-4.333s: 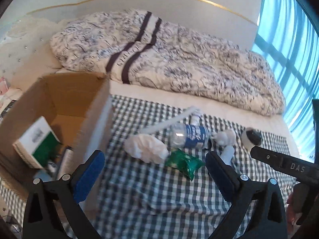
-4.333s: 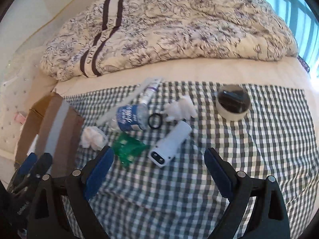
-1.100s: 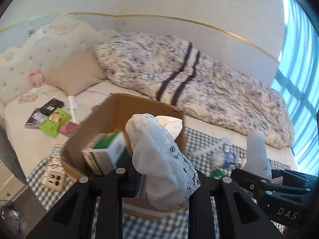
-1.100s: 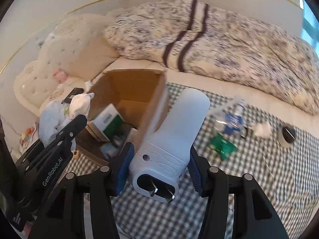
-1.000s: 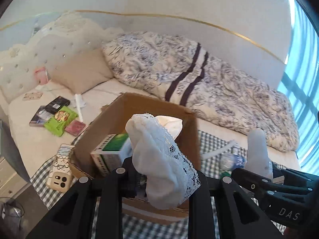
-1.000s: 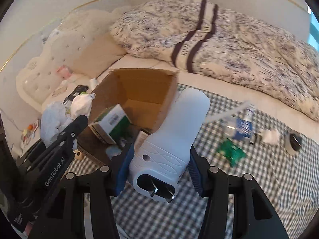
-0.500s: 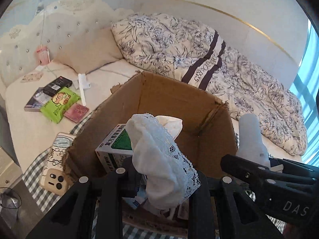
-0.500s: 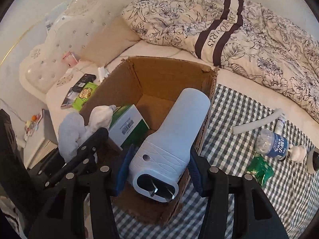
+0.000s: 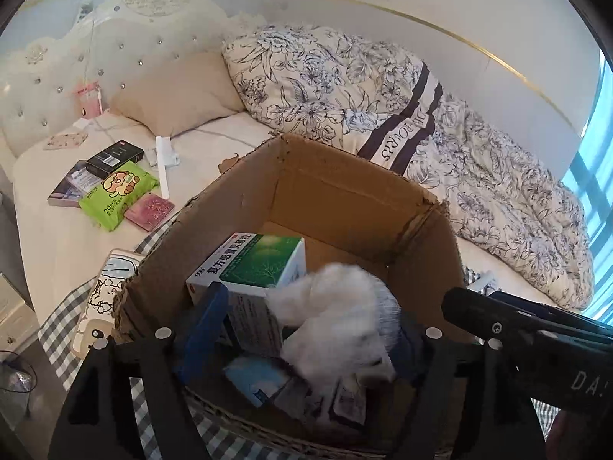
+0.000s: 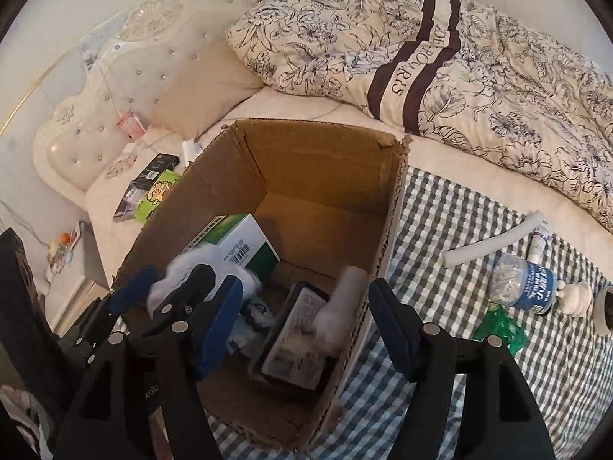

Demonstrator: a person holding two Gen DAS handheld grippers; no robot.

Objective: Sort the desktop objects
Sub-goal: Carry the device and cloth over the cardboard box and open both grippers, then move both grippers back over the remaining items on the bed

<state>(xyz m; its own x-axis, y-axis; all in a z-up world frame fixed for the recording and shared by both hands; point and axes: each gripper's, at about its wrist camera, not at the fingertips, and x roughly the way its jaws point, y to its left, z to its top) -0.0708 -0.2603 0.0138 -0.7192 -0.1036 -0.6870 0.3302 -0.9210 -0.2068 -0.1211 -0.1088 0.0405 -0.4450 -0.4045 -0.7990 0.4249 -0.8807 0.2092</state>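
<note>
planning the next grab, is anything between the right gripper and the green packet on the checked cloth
Nothing visible blocks it. The right gripper is open over the cardboard box; the green packet lies outside the box's right wall on bare checked cloth.

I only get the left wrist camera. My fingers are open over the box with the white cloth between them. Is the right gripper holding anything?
Observer: No. The right gripper has its fingers spread and nothing between them. A blurred white cylinder-shaped gadget is inside the cardboard box, by its right wall.
Operator: What's lying on the checked cloth beyond the box?
Observer: A water bottle, a green packet and a white tube lie on the checked cloth, to the right of the box.
Operator: Anything at the far edge?
Observer: A roll of tape, cut off by the edge of the picture.
</note>
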